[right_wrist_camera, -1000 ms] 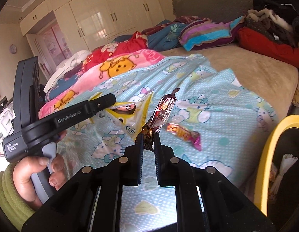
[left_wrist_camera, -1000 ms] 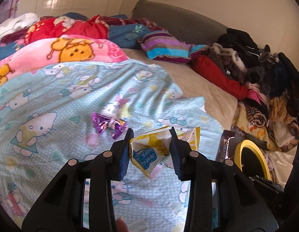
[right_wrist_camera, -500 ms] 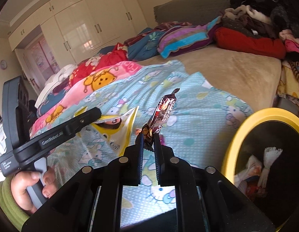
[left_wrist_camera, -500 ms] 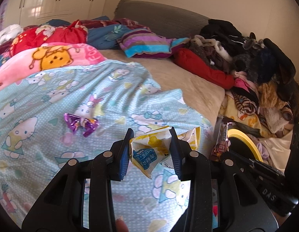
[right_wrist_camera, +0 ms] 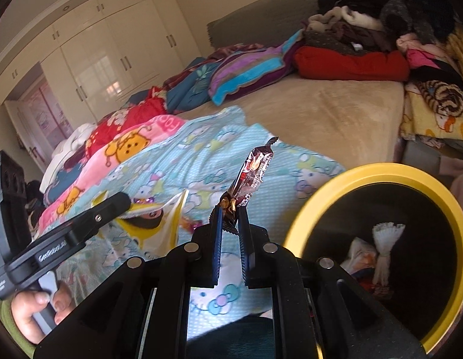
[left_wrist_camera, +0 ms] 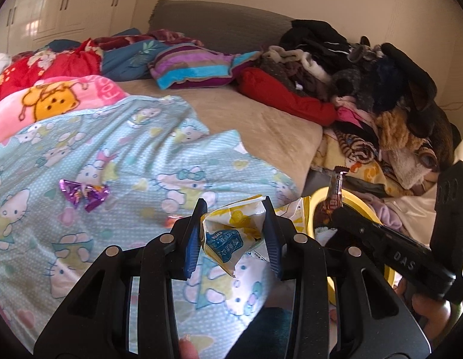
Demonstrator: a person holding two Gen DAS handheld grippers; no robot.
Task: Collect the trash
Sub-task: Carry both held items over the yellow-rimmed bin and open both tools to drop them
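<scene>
Left gripper grasping a light, crinkly snack bag mid-body, right gripper clenched on a flimsy, slippery wrapper by its twisted end.

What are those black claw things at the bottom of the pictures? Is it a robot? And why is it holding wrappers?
No robot: a person holds a grabber tool in each hand, and each tool carries a camera looking along its two fingers. So one picture is from the left gripper, the other from the right gripper. The left one squeezes a crumpled yellow snack bag. The right one is shut on a dark brown candy wrapper that sticks upward. Below them is a bed with a blue cartoon-cat blanket, and a purple wrapper lies on it. Beside the bed stands a yellow-rimmed bin with some rubbish already inside. The wrappers probably go there next.
</scene>
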